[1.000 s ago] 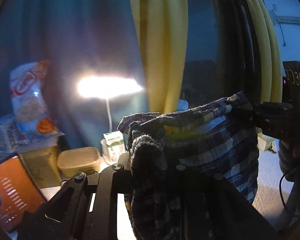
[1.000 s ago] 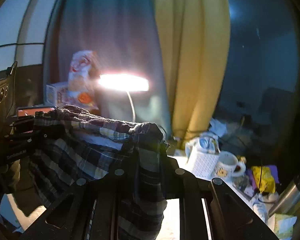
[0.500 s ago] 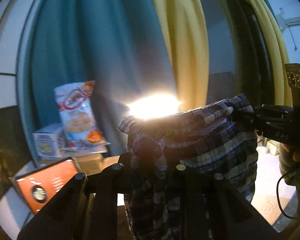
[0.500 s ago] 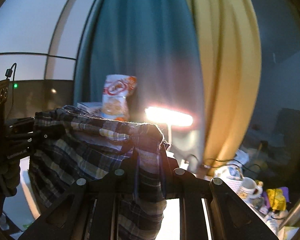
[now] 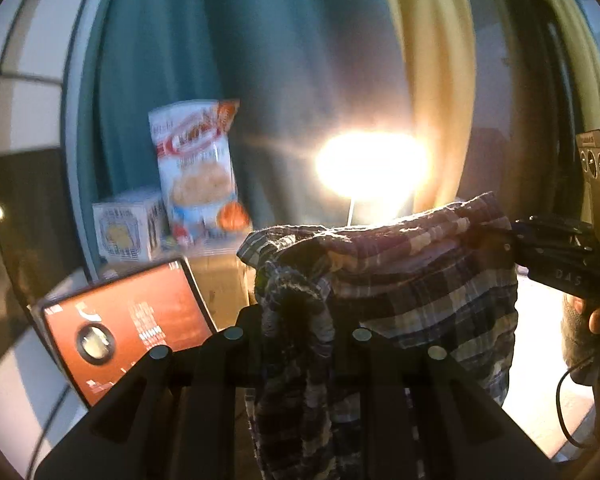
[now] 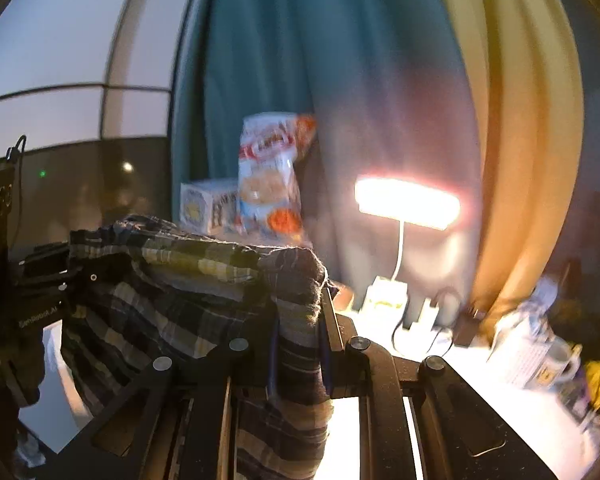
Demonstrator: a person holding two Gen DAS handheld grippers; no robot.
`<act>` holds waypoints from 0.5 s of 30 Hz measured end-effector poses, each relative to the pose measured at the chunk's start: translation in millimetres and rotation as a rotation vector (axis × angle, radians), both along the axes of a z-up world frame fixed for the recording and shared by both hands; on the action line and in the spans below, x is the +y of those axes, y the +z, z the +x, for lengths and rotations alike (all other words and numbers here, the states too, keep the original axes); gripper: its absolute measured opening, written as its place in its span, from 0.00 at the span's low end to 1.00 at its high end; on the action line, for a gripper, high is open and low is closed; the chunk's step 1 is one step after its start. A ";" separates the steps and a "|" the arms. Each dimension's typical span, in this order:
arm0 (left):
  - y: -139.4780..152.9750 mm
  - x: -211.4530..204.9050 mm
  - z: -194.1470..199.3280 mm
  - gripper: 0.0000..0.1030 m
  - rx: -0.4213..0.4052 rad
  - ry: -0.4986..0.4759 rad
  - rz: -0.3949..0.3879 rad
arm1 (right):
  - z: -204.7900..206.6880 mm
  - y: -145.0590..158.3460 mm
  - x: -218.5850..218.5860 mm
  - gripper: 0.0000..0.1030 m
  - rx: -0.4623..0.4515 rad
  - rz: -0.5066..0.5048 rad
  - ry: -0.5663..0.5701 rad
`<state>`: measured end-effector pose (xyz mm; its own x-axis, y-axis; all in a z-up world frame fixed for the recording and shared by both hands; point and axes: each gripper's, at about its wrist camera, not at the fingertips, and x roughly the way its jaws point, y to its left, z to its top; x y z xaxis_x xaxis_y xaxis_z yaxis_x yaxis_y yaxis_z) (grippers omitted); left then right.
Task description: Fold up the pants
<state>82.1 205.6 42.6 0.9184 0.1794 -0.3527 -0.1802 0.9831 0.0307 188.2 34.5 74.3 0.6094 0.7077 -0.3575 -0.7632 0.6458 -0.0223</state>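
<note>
Your right gripper (image 6: 298,320) clamps the dark plaid flannel pants (image 6: 172,288); your left gripper (image 6: 66,276) pinches their far edge, cloth stretched between.

Woven plaid cloth pants (image 5: 420,280); glossy plastic snack bag (image 5: 198,172).

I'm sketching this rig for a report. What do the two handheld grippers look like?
Both are matte black, angular linkages studded with round silver pivots. The left gripper carries small white lettering, a boxy top unit and a thin black cable. The right gripper shows embossed letters; a cable hangs beneath it.
</note>
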 end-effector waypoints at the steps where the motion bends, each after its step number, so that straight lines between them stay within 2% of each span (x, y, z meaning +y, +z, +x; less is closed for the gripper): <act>1: -8.1 4.6 8.5 0.17 0.020 0.000 -0.012 | 8.0 -6.8 3.5 0.16 0.016 -0.009 -0.006; 4: -26.7 15.3 28.8 0.17 0.064 -0.001 -0.033 | 30.2 -26.5 16.0 0.16 0.076 -0.033 -0.022; 10: -61.4 32.5 70.1 0.17 0.151 -0.005 -0.071 | 63.0 -55.9 39.4 0.16 0.119 -0.084 -0.045; 15: -90.1 41.5 101.7 0.17 0.232 -0.016 -0.087 | 99.2 -91.3 51.6 0.16 0.194 -0.125 -0.059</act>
